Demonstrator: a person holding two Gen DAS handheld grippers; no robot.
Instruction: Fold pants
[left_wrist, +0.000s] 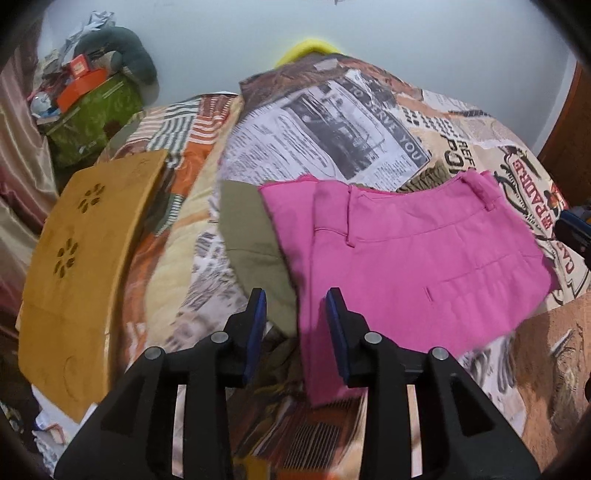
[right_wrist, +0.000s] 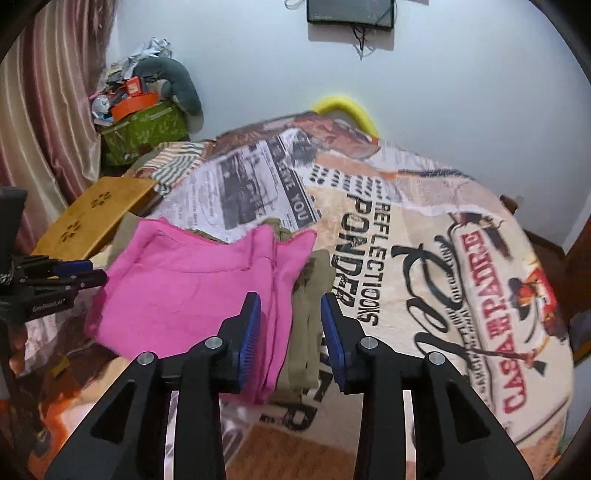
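Folded pink pants (left_wrist: 406, 258) lie flat on the printed bedspread (left_wrist: 332, 122), waistband toward the far side. An olive garment (left_wrist: 247, 229) lies under them and sticks out at the left. My left gripper (left_wrist: 296, 295) hovers over the pants' left edge, jaws apart and holding nothing. In the right wrist view the pink pants (right_wrist: 184, 288) lie left of centre and the olive garment (right_wrist: 310, 295) shows along their right edge. My right gripper (right_wrist: 290, 299) stands open above that edge, with no cloth pinched. The left gripper (right_wrist: 85, 273) shows at the left border.
A yellow-brown wooden board (left_wrist: 81, 258) with flower cut-outs lies on the bed's left side. A green box (right_wrist: 144, 129) piled with clutter stands by the curtain (right_wrist: 44, 110). A yellow tube (right_wrist: 347, 110) leans on the wall behind the bed. The bedspread (right_wrist: 443, 277) stretches right.
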